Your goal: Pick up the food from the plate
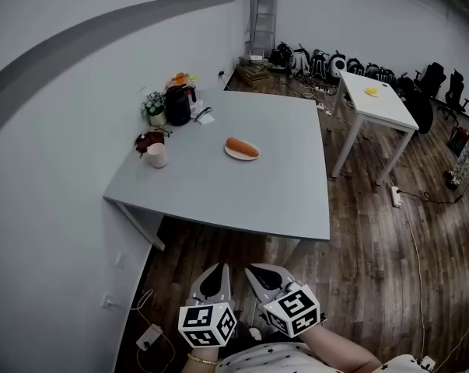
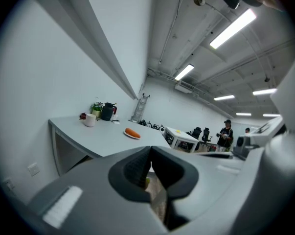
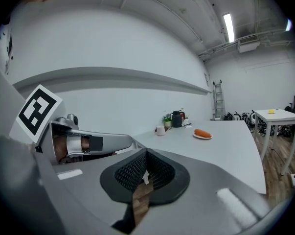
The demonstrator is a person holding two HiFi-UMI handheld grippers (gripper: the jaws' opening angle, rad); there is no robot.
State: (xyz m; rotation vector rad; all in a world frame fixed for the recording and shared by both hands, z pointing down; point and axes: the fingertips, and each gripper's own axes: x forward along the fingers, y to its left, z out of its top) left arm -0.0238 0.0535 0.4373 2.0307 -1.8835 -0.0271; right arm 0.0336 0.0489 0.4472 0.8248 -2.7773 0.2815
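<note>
Basically nothing done yet: food [image 1: 242, 147] sat on plate [image 1: 231, 155] mid-table [image 1: 242, 196]; left gripper [image 1: 218, 270] and right gripper [image 1: 257, 271] pressed together, empty, short of near edge.

A grey worktop [image 1: 218, 189] stands against a white wall [image 1: 47, 193] crossed by a grey band [image 1: 32, 72]. Dark wooden floor [image 1: 374, 286] runs beneath. At two o'clock from the worktop sits a small white table [image 1: 382, 107]. A ladder [image 1: 264, 6] leans at twelve o'clock, and black office chairs [image 1: 432, 76] stand farther off at two o'clock. Long strip lights [image 2: 233, 28] glow on the ceiling.
</note>
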